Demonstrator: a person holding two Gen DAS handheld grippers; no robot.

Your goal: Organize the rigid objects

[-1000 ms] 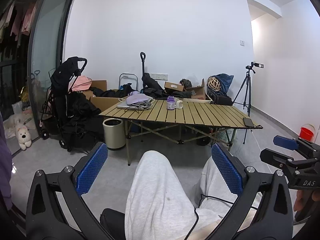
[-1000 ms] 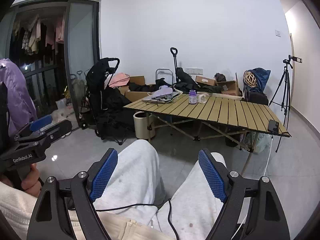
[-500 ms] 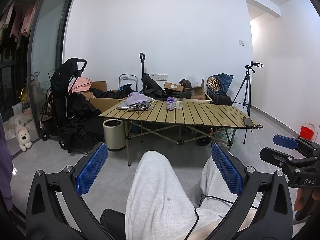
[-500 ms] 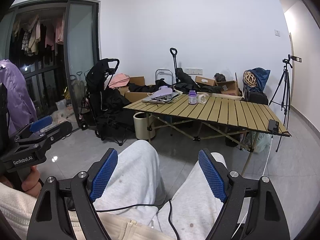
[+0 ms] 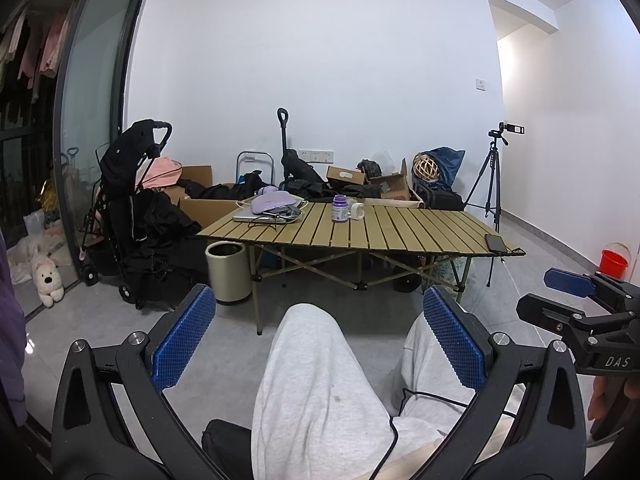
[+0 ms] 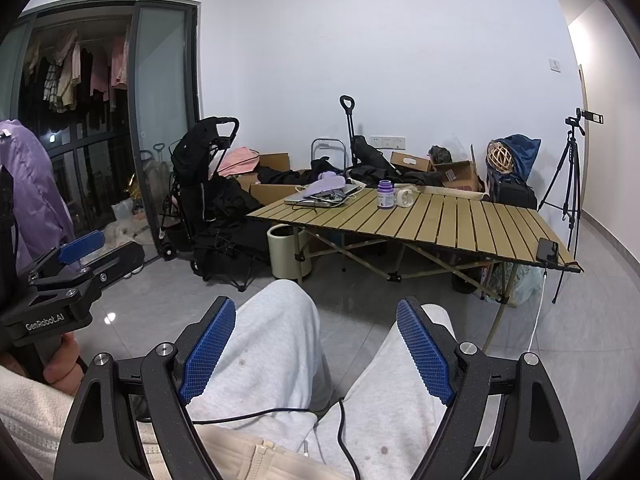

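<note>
A slatted folding table [image 5: 400, 232] stands across the room, also in the right wrist view [image 6: 460, 224]. On it are a purple-capped bottle [image 5: 340, 208] [image 6: 385, 195], a white mug [image 5: 357, 210] [image 6: 404, 197], a laptop with a purple item on top [image 5: 268, 208] [image 6: 326, 192], and a black phone [image 5: 495, 243] [image 6: 547, 250] at the right edge. My left gripper [image 5: 318, 344] is open and empty above my lap. My right gripper [image 6: 316, 354] is open and empty too, far from the table.
A black stroller [image 5: 132, 208], a cream bin [image 5: 228, 266] beside the table leg, cardboard boxes [image 5: 348, 176] and bags along the wall, a tripod [image 5: 494, 180] and a red bucket [image 5: 614, 260] at the right. Grey tiled floor lies between me and the table.
</note>
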